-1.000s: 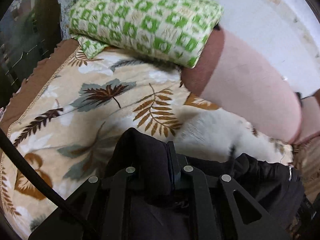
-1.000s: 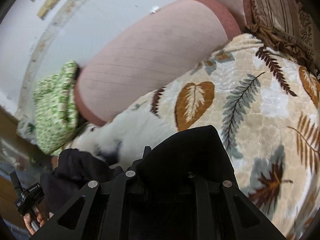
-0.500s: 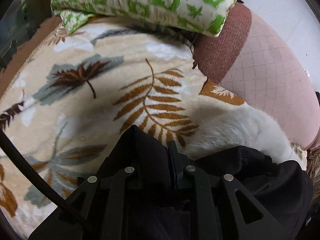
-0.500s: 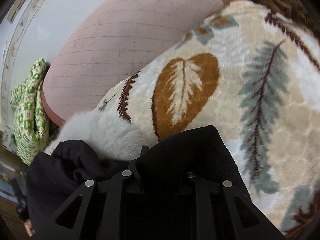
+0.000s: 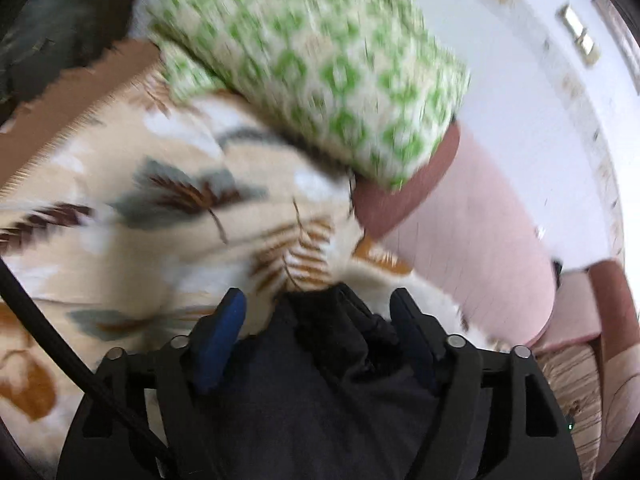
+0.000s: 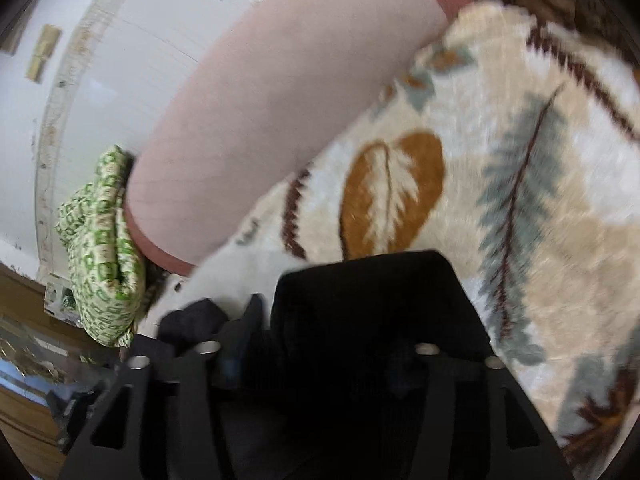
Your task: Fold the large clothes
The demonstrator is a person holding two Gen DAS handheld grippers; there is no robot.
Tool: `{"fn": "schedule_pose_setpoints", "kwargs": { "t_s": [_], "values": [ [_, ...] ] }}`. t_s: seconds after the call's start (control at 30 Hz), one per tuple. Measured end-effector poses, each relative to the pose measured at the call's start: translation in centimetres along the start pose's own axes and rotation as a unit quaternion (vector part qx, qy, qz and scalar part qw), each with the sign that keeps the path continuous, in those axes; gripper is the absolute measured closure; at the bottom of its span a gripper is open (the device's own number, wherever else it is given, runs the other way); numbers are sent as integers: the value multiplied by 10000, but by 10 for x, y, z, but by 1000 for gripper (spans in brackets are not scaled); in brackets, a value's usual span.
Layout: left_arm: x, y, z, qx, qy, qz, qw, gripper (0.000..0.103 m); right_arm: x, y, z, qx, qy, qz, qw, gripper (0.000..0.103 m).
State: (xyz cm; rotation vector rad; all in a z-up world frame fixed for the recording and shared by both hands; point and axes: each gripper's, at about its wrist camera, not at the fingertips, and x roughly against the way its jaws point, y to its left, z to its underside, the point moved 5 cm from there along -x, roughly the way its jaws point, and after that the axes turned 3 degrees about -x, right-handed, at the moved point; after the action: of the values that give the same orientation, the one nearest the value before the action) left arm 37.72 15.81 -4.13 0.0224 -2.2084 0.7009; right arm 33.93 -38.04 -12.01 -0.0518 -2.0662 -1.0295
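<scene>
A black garment (image 5: 320,368) lies on a cream blanket with leaf prints (image 5: 120,184). My left gripper (image 5: 318,304) is open, its blue-padded fingers (image 5: 220,332) spread either side of a bunched edge of the garment, not clamping it. In the right wrist view the same black garment (image 6: 372,320) drapes over my right gripper (image 6: 340,320) and hides the right finger. The left finger (image 6: 244,328) stands apart from the cloth, so the jaws look open. The view is motion-blurred.
A green-and-white checked cushion (image 5: 312,60) lies at the blanket's far side against a pink bolster (image 5: 472,216). A white wall (image 5: 520,60) rises behind. The bolster (image 6: 260,120) and cushion (image 6: 100,248) also show in the right wrist view. A white furry patch (image 6: 240,272) lies ahead.
Both grippers have opened and let go of the black garment, which they held shut before. The left view has swung back and up, with more wall and cushion in sight.
</scene>
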Motion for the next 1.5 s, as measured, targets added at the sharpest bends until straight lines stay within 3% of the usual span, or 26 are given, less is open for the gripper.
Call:
{"fn": "schedule_pose_setpoints", "kwargs": {
  "t_s": [0.07, 0.13, 0.27, 0.33, 0.37, 0.4, 0.5, 0.6, 0.73, 0.87, 1.0, 1.1, 1.13, 1.2, 1.23, 1.3, 1.4, 1.5],
  "values": [
    [32, 2, 4, -133, -214, -163, 9996, 25, 27, 15, -2, 301, -416, 169, 9985, 4],
    [52, 6, 17, -281, -319, -415, 9982, 25, 48, 30, -1, 619, -682, 314, 9952, 4],
    [84, 19, 77, -371, -477, -892, 9942, 25, 78, 59, 15, 1007, -757, 410, 9912, 4],
    [87, 24, 105, -429, -519, -901, 9937, 25, 83, 79, 38, 1378, -612, 373, 9879, 8],
    [86, 27, 116, -474, -513, -866, 9938, 25, 81, 87, 50, 1552, -541, 367, 9857, 19],
    [83, 30, 125, -523, -498, -843, 9938, 25, 76, 99, 65, 1793, -411, 390, 9822, 32],
    [72, 37, 145, -702, -464, -887, 9925, 25, 49, 129, 105, 2366, 19, 356, 9710, 48],
    [69, 39, 141, -976, -509, -960, 9893, 25, 3, 153, 126, 2768, 175, 580, 9590, 49],
    [74, 54, 133, -1022, -810, -1351, 9822, 25, -68, 155, 119, 2699, 15, 1267, 9545, 49],
    [67, 72, 120, -707, -562, -1274, 9877, 25, -121, 145, 107, 2700, -39, 1789, 9461, 49],
    [65, 85, 115, -476, -455, -1338, 9888, 25, -141, 150, 110, 3032, -163, 2213, 9267, 49],
    [71, 85, 117, -461, -494, -1294, 9893, 25, -125, 165, 113, 3274, -215, 2409, 9134, 49],
    [75, 84, 117, -481, -535, -1268, 9893, 25, -110, 174, 113, 3302, -369, 2315, 9143, 49],
    [81, 83, 116, -488, -644, -1284, 9884, 25, -77, 195, 119, 3215, -608, 1792, 9278, 49],
    [84, 84, 115, -477, -704, -1318, 9876, 25, -58, 208, 127, 3164, -626, 1411, 9360, 49],
    [87, 85, 114, -441, -728, -1336, 9874, 25, -40, 228, 146, 3238, -488, 901, 9406, 49],
    [89, 88, 114, -350, -685, -1291, 9886, 25, -47, 254, 181, 3567, -44, 561, 9325, 49],
    [88, 92, 112, -295, -623, -1262, 9896, 25, -86, 272, 207, 3882, 151, 751, 9184, 49]
  ]
}}
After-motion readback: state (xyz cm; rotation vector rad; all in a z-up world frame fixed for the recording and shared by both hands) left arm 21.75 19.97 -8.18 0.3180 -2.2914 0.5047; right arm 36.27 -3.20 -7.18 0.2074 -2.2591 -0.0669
